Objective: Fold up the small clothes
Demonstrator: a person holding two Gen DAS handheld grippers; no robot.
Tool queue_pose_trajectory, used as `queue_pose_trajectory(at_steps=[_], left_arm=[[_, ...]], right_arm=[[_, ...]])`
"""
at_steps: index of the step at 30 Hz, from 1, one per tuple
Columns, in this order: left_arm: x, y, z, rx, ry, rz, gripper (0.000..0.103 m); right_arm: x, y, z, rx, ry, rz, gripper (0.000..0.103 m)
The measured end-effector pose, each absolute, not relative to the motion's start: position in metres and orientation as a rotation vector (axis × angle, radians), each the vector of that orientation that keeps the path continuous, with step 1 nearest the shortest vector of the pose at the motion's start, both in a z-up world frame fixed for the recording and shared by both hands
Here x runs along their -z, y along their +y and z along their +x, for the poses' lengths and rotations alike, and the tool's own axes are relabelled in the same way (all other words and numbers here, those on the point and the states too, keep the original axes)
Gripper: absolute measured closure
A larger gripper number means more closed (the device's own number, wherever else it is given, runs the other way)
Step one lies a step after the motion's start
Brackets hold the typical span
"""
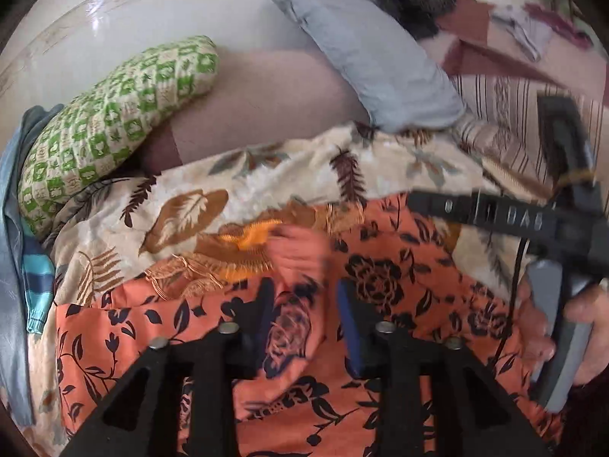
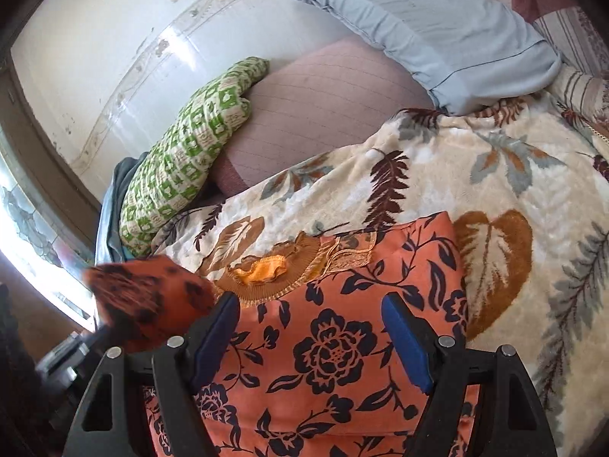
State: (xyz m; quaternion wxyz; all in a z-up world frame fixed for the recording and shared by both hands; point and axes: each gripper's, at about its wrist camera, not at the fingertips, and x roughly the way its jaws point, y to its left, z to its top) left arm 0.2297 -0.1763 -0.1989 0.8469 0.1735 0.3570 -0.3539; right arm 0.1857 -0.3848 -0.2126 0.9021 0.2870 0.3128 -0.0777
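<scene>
Your orange floral garment lies on the cream leaf-print blanket, its gold-trimmed neckline toward the pillows. From the right wrist view it looks flat in the middle, while a blurred flap of the same fabric stands raised at its left edge. In the left wrist view the cloth bunches up between the fingers of your left gripper; the jaws stand part-way apart, and a fold rises in the gap, though the blur makes it hard to say whether the pads press on it. Your right gripper hangs over the garment's middle with its blue pads spread wide and nothing clamped between them. The left view also catches that right gripper from the side, your hand wrapped on its grey handle.

Beyond the blanket sit a green-and-white checked pillow and a pale blue pillow, both against a white wall. A pinkish sheet shows between them. Blue clothing lies bunched at the far left of the left view.
</scene>
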Motion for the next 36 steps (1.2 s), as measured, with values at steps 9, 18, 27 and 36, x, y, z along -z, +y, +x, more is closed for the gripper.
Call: queue_pose_trajectory(at_steps=[9,18,27,36], left_arm=[[0.16,-0.072,0.287,0.549,0.694,0.144,0.028],[0.217,0.059,0.36,0.072,0.911,-0.053,0.027],[0.252,0.046,0.368,0.029,1.024,0.05,0.027],[0.227,0.039,0.36,0.087,0.944,-0.008,0.027]], right_arm=[[0.224,-0.39,0.191,0.118,0.711,0.616,0.023],[0.28,-0.374,0.22,-0.012,0.939,0.75,0.023],[0.297,-0.34,0.241,-0.116,0.98,0.735,0.093],[0.228,-0.356,0.216,0.056,0.764,0.52,0.094]])
